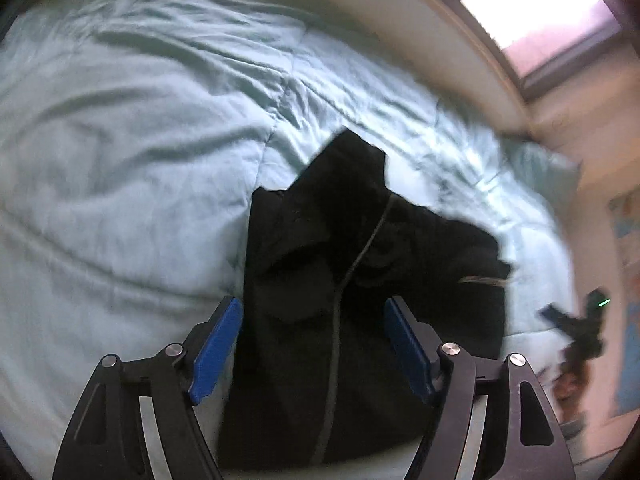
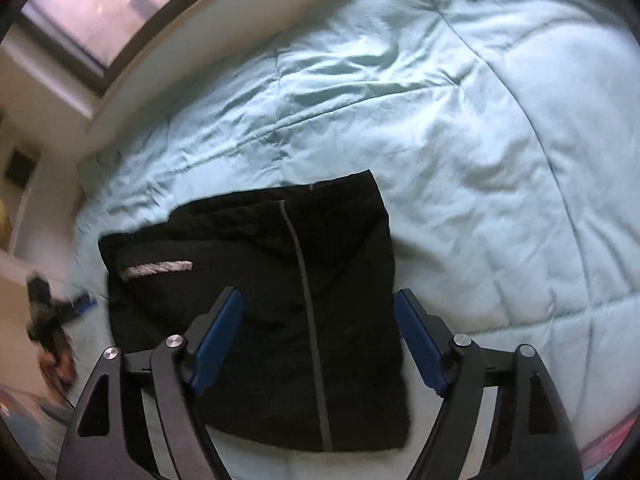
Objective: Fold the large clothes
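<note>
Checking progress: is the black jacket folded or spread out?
Folded: the black jacket lies as a compact block on the light blue comforter, no sleeves spread out.

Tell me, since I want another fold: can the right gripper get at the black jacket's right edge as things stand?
Probably yes. The right gripper hangs open over the black jacket with nothing between them, and that edge lies bare on the blue comforter.

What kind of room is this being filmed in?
Most likely a bedroom: a black jacket lies on a bed covered by a pale teal quilted comforter, with a window beyond the bed's far edge.
</note>
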### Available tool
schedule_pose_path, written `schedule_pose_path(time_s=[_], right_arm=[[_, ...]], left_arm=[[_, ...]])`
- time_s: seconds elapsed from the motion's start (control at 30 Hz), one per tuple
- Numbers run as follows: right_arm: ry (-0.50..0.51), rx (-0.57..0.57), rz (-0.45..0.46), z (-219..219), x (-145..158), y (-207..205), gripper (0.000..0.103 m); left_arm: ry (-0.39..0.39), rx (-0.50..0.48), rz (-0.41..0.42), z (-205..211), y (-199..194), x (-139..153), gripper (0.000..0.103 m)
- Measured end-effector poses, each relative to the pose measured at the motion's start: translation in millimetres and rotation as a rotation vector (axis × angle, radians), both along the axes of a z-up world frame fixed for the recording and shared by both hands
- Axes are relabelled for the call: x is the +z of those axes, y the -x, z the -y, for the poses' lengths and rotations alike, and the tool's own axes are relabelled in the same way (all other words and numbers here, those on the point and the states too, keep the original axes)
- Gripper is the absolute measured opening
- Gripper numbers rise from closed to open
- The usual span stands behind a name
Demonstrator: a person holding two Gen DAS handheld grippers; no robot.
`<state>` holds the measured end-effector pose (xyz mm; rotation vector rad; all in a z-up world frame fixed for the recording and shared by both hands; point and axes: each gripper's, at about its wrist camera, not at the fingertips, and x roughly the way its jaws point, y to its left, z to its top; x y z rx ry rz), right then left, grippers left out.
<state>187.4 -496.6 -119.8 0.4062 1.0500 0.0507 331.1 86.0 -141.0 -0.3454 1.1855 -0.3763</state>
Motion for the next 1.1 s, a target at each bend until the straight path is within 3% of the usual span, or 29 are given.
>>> schedule_pose_path(time_s=[0.1,0.2,0.37,0.4,0.43,0.47,0.5,0.53,0.57,0.73,0.8,0.9,0.97,1.1], right_arm=[[0.081,0.051,0.004,-3,-15,-22,0.081],[0.131,0.093,-0.012,-2,-36,-49,0.081],[0.089,0.118,-0.061,7,-70,-92,0.081],[0.069,0.11,-0.078,9,-78,-99,0.07],[0.068,0.104,-0.075,9,-81,-101,0.042],[0.099,0.103,-0.073,6,-80,-101,0.037],[0.155,0.102,-0.064,0,-77,-98,0.027],[0.213,0.101,-0.036,-7,-71,-92,0.017],[0.271,0.1,0.002,-14,-60,-81,0.016],[0.446,0.076,0.138,-34,4,-51,0.014],[0.487,0.064,0.202,-38,34,-58,0.013],[0.517,0.037,0.24,-41,53,-88,0.013],[0.495,0.011,0.195,-37,37,-117,0.013],[0.484,0.016,-0.029,-33,-51,-174,0.014]], left_arm=[[-0.084,-0.026,0.024,14,-26,-19,0.076],[-0.019,-0.041,0.007,13,-45,-32,0.076],[0.076,-0.065,-0.099,15,-68,-55,0.075],[0.108,-0.051,-0.11,15,-72,-61,0.075],[0.122,-0.042,-0.1,14,-73,-61,0.069],[0.126,-0.041,-0.082,16,-71,-59,0.041],[0.122,-0.051,-0.065,20,-69,-55,0.025],[0.086,-0.053,-0.036,23,-64,-49,0.018],[0.058,-0.045,0.004,23,-57,-42,0.015],[0.092,0.033,0.157,10,-29,15,0.013],[0.111,0.066,0.226,6,-32,42,0.012],[0.091,0.12,0.27,5,-49,56,0.012],[0.06,0.151,0.225,8,-71,35,0.012],[-0.015,0.182,0.021,16,-110,-54,0.013]])
